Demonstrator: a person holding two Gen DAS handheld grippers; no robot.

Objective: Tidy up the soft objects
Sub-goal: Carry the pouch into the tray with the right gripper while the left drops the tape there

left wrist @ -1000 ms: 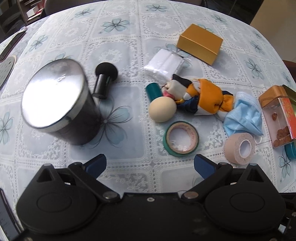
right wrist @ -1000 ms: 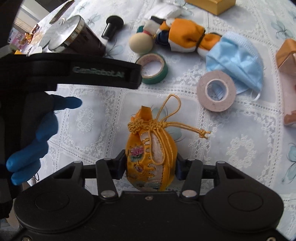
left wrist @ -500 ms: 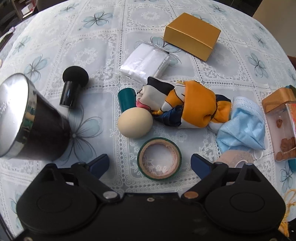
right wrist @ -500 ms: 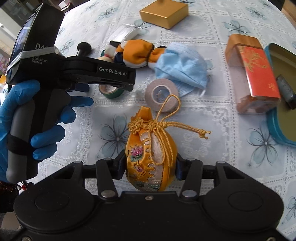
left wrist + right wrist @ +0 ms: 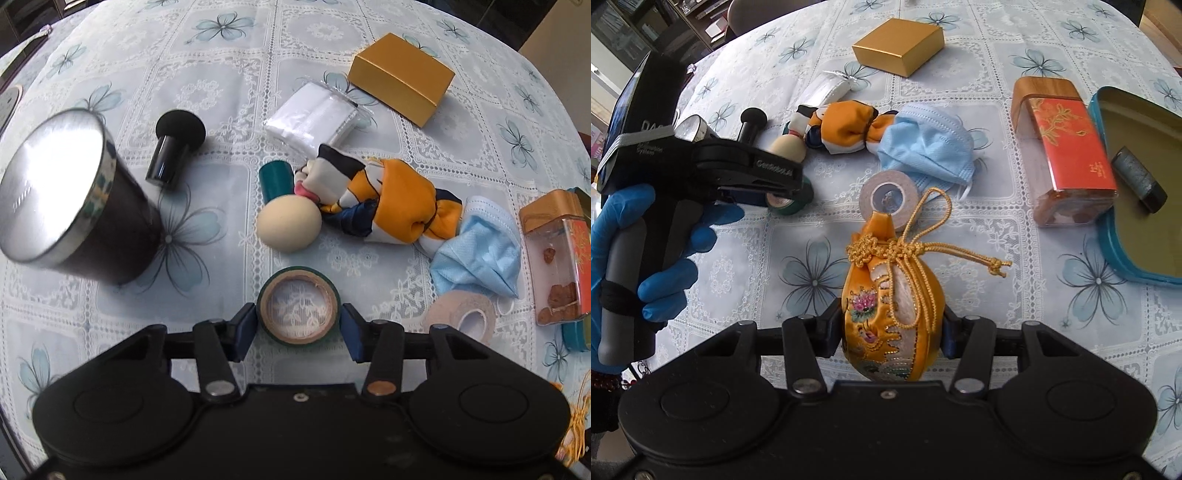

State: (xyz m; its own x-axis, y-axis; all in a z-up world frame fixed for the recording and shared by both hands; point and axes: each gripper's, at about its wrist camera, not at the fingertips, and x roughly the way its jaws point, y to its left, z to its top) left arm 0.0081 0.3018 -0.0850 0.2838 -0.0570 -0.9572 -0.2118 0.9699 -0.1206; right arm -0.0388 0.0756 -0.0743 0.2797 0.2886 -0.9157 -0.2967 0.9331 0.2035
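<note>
Vs a sec ago: our left gripper was wide open w/ the green tape lying ahead of it; its jaws have just been closing, and the tape now sits between them. Left pad about touches the roll, right shows a slight gap, so not clamped yet. Right gripper stays clenched on the pouch, off the desk. Mask and scarf lie beyond, touching.
</note>
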